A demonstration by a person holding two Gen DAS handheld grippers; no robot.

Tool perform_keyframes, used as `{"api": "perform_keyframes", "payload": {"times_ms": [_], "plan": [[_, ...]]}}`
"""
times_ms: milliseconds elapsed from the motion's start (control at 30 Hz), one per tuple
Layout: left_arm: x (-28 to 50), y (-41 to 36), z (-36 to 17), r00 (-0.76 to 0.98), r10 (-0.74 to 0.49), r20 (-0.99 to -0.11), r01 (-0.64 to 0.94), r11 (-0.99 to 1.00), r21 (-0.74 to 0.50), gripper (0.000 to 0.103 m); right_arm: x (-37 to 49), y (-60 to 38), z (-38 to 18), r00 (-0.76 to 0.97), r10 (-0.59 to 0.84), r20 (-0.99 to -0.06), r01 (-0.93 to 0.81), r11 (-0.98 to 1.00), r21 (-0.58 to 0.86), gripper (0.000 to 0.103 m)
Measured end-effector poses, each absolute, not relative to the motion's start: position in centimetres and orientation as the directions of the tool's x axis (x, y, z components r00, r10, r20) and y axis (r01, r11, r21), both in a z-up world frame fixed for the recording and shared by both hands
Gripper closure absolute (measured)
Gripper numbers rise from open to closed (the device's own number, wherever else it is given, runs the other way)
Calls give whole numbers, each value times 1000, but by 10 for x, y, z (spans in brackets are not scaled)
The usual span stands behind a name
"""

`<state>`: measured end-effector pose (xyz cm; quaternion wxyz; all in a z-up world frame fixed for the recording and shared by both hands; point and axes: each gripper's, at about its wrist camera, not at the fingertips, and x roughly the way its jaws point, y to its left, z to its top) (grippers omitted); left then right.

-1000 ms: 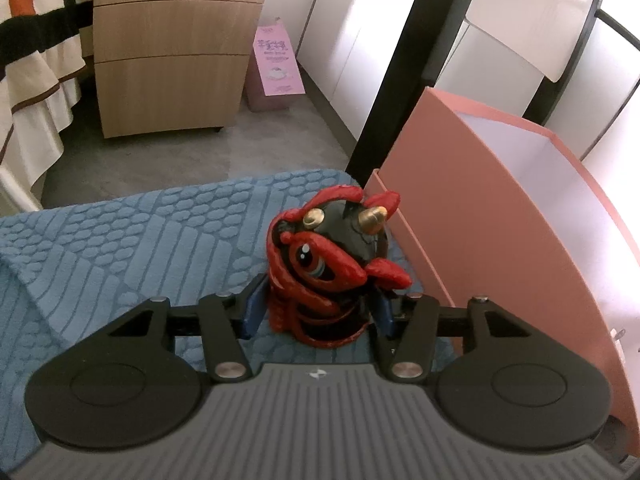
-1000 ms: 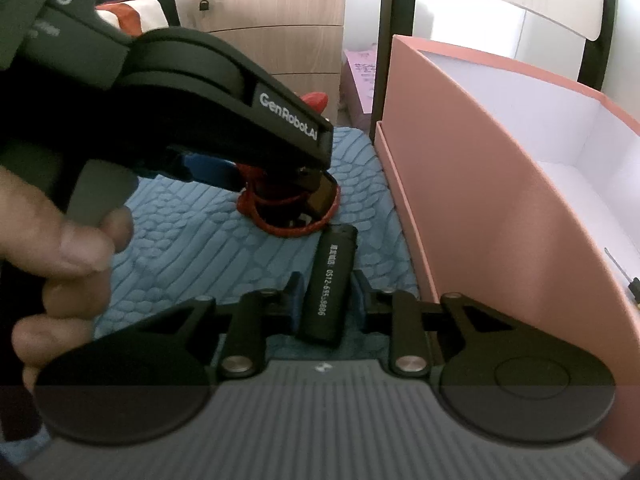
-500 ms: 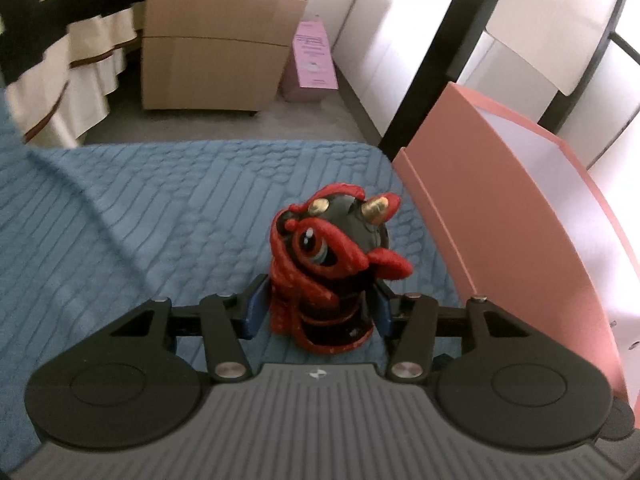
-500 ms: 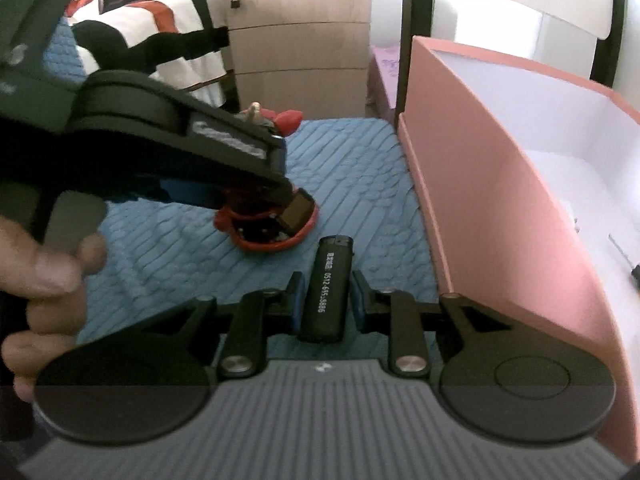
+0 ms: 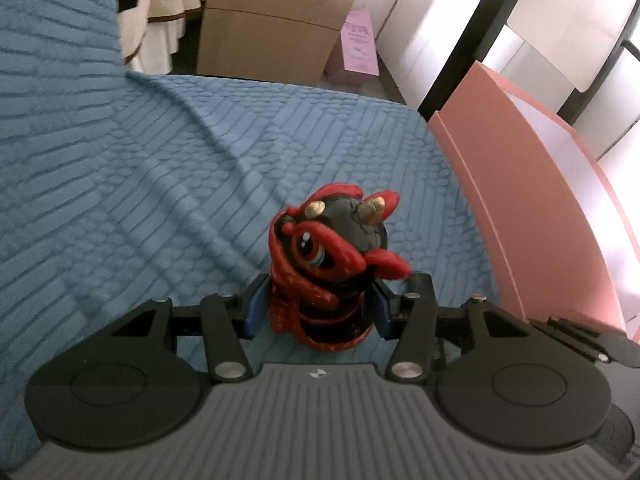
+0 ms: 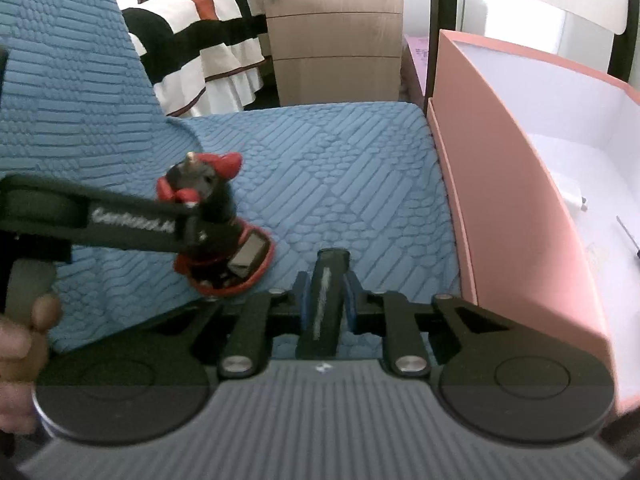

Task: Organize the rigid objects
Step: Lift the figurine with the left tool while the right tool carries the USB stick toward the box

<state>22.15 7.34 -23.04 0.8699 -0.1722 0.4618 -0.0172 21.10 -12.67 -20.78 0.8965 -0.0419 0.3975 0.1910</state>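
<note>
My left gripper [image 5: 318, 308] is shut on a red and black horned figurine [image 5: 334, 264] and holds it above the blue quilt [image 5: 160, 168]. The figurine [image 6: 216, 216] and the left gripper's arm also show at the left of the right wrist view. My right gripper [image 6: 326, 300] is shut on a black stick-shaped device [image 6: 326, 296] with white print, lifted off the quilt [image 6: 320, 160]. The pink box [image 6: 516, 200] with a white inside stands open to the right of both grippers; it also shows in the left wrist view [image 5: 532, 184].
A few small items [image 6: 576, 200] lie on the box floor. Beyond the quilt's far edge stand a wooden drawer cabinet [image 6: 336, 32], a striped bedspread [image 6: 192, 40] and a black chair frame [image 5: 476, 36]. The quilt rises in a fold at the left [image 5: 56, 60].
Both grippers have risen with their objects: the figurine and the black device are now off the quilt. The left gripper has moved left and away from the right one.
</note>
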Motion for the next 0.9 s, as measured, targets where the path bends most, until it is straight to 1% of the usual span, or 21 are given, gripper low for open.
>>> {"api": "perform_keyframes", "payload": {"times_ms": [267, 400, 467, 500, 700, 800, 900], "plan": [[200, 78, -229, 570, -173, -803, -180, 927, -328, 45, 205, -127, -207, 600, 316, -735, -382, 920, 84, 81], [201, 81, -230, 553, -196, -810, -195, 914, -355, 41, 211, -125, -208, 601, 329, -729, -386, 918, 96, 79], [200, 82, -229, 555, -197, -808, -205, 909, -362, 36, 216, -124, -212, 596, 324, -734, -379, 920, 99, 69], [200, 82, -228, 560, -196, -805, -206, 908, -364, 35, 218, -124, -214, 594, 319, -739, -372, 923, 99, 67], [194, 83, -225, 566, -193, -801, -217, 903, -371, 32, 235, -122, -230, 563, 322, -761, -339, 930, 142, 67], [193, 83, -224, 572, -187, -799, -219, 904, -368, 32, 236, -117, -231, 574, 320, -753, -351, 928, 126, 64], [194, 84, -224, 576, -185, -796, -222, 902, -370, 32, 235, -109, -231, 576, 318, -753, -380, 920, 97, 64]]}}
